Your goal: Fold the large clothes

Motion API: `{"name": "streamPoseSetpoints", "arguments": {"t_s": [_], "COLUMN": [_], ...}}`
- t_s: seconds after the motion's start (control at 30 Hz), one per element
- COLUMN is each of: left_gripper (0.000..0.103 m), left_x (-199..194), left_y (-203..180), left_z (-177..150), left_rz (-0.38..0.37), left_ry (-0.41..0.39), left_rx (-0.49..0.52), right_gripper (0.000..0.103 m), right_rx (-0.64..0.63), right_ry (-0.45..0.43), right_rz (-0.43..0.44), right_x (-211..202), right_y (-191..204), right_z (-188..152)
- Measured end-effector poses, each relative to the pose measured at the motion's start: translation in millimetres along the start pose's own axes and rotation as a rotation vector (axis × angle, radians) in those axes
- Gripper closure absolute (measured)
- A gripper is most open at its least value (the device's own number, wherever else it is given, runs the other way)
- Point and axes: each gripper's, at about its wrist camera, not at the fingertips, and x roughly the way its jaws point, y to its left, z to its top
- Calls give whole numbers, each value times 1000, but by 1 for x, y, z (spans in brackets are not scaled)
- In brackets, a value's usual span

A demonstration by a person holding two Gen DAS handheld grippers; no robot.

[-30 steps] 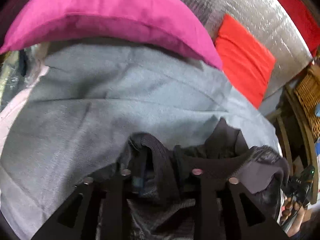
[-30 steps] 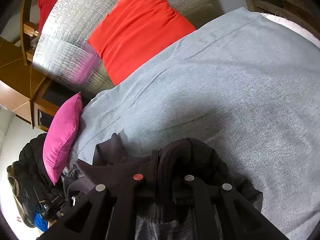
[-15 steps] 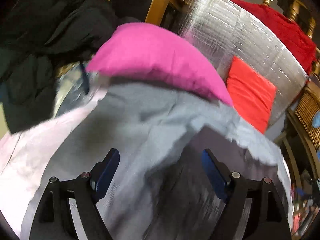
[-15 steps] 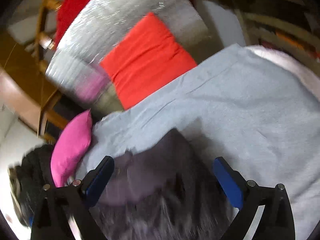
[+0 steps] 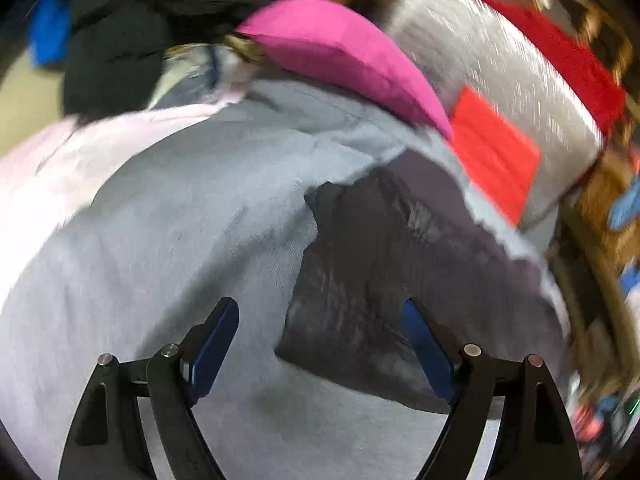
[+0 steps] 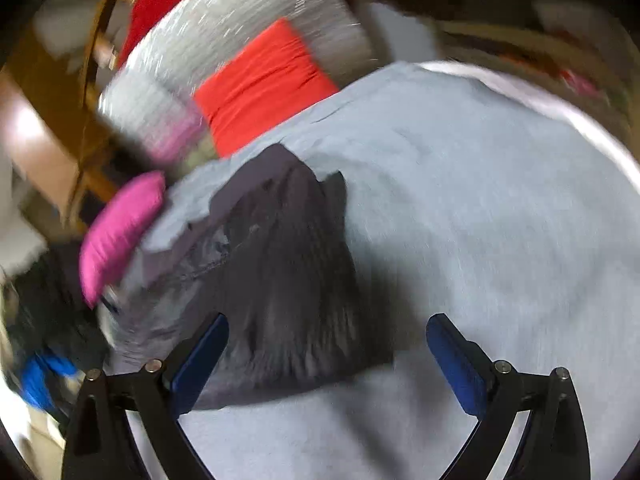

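we had both grippers clamped on the dark garment (image 5: 372, 280) a second ago; now left gripper (image 5: 320, 344) and right gripper (image 6: 328, 356) gape empty. garment dropped, lying flat on the grey cover (image 5: 160, 240). both views pulled back; black clothes pile (image 5: 112, 60) now visible.

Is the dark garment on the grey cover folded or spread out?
Folded. The dark garment lies as a compact block with straight edges on the grey cover.

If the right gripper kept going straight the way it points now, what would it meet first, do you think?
Most likely the dark garment, lying on the grey blanket just ahead of the open right gripper. Blur leaves depth uncertain; its right finger sits over bare blanket.
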Motion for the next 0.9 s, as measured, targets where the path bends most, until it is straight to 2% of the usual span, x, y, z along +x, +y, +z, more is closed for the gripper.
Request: {"name": "streamPoseSetpoints", "arguments": {"t_s": [0.1,0.2,0.37,0.53,0.57,0.6,0.63,0.67,0.7,0.77,0.9], "left_gripper": [15,15,15,14,20,37,45,58,65,69,72], "left_x": [-4,12,32,49,51,52,54,54,53,44,19], "left_y": [0,-6,-16,-14,-12,-12,-14,-18,-24,-35,-40], "left_z": [-12,-13,-12,-8,-7,-5,-2,0,3,10,15], "left_rz": [-2,6,63,97,96,100,109,112,119,142,121], "left_ry": [-15,28,33,41,47,49,56,64,67,58,22], "left_rx": [-57,-107,-141,-148,-156,-159,-140,-116,-85,-34,-24], "right_gripper": [2,2,2,3,5,10,36,55,58,68,73], "right_rx": [66,145,306,358,363,358,351,347,331,240,134], "right_ry": [50,89,94,31,27,26,36,55,67,59,13], "right_rz": [70,158,178,140,132,117,95,99,97,82,85], "right_x": [4,25,62,66,68,69,72,76,77,69,42], "right_y": [-1,8,7,8,9,9,10,10,10,25,49], "right_z": [-21,-24,-24,-17,-15,-14,-13,-11,-9,-2,9]}}
